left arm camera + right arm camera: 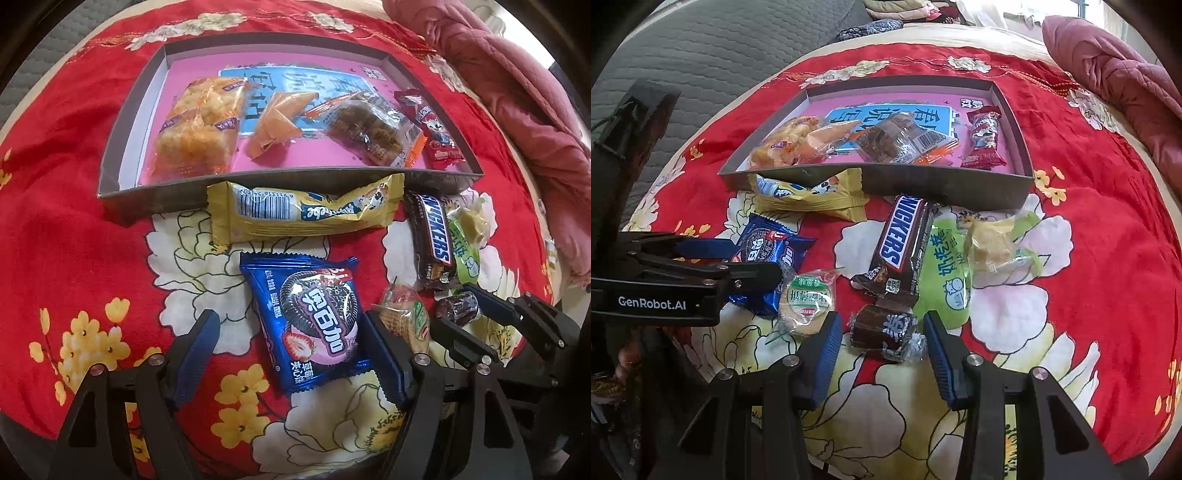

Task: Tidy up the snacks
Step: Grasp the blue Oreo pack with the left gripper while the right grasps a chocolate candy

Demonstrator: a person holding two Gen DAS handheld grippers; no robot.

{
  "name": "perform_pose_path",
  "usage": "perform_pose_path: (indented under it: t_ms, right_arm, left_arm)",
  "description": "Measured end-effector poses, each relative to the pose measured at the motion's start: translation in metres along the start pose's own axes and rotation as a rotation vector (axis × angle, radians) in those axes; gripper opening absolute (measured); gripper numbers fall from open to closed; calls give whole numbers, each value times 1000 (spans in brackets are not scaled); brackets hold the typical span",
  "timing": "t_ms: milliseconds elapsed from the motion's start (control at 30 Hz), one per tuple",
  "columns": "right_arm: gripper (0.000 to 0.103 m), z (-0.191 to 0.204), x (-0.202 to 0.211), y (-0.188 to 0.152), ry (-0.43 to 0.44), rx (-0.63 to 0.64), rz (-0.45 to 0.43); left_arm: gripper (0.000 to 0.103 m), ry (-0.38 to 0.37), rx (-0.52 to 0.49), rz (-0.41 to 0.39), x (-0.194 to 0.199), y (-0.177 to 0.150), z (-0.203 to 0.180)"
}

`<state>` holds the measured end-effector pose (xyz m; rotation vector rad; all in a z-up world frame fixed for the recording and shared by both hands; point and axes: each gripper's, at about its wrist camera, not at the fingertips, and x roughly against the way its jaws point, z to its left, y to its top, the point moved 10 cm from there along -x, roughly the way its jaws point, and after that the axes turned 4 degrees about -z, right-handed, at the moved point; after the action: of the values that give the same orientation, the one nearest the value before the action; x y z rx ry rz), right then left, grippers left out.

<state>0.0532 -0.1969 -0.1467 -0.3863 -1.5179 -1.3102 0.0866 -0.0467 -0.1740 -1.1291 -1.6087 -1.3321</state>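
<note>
The blue cookie packet (306,325) lies between the left gripper's (291,339) parted fingers (201,339).

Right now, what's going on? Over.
Left gripper open around blue cookie pack. Right gripper open around dark candy. Tray ahead, yellow packet before it.

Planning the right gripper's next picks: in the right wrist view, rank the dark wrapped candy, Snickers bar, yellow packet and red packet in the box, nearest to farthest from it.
1. Dark wrapped candy, between the right gripper's jaws.
2. Snickers bar, just beyond, centre.
3. Yellow packet, left, against the box front wall.
4. Red packet, inside the box, right.
</note>
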Motion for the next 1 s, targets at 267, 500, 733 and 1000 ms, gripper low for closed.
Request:
perform_pose_path:
  t_ms: [267, 500, 733, 1000]
  right_arm:
    - [42, -3, -2, 0, 0, -10, 4]
    - [42, -4, -4, 2, 7, -11, -7]
    - [42, -2, -7, 3, 3, 4, -9]
    - [40, -4, -7, 4, 36, -30, -16]
  left_arm:
    - [80, 19, 32, -14, 6, -3, 19]
    - [80, 31, 24, -13, 1, 0, 12]
    - [78, 46, 19, -18, -7, 4, 6]
    - [71, 58, 5, -30, -13, 7, 6]
